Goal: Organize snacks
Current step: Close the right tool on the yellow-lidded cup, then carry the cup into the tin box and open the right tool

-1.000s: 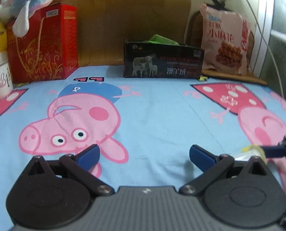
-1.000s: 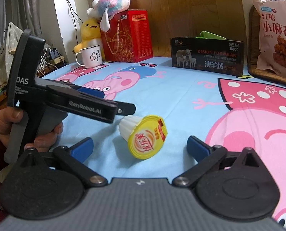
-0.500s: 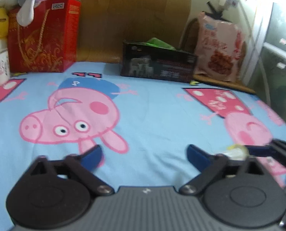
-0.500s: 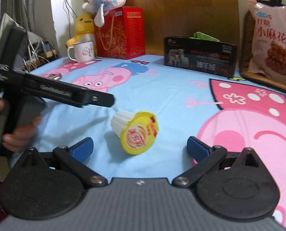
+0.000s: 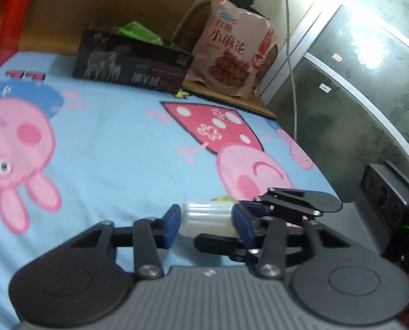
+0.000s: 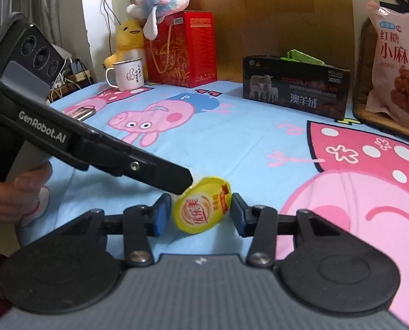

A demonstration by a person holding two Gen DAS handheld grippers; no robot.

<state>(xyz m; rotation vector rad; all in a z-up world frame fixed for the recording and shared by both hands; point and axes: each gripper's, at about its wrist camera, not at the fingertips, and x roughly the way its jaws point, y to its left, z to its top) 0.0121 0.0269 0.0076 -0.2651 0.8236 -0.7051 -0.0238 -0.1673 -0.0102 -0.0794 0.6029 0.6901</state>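
The bed [image 6: 232,143], under its cartoon-pig sheet, carries everything. Along its far edge a black box [image 6: 295,89] waits, likely the snacks' home. Near the front edge lies a yellow-lidded jelly cup [image 6: 201,209], tipped sideways. The left hand-held gripper [image 5: 206,224] is closing onto its ribbed body; the right hand-held gripper [image 6: 197,216] is closing around the lid, not yet touching.

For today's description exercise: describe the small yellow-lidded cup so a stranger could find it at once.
Start at the blue cartoon-pig bedsheet. Near its front edge, between both pairs of tongs, which are closing on it, lies the small ribbed white plastic cup with a yellow foil lid. It is the only thing tipped on its side; the boxes and the bag stand at the back.
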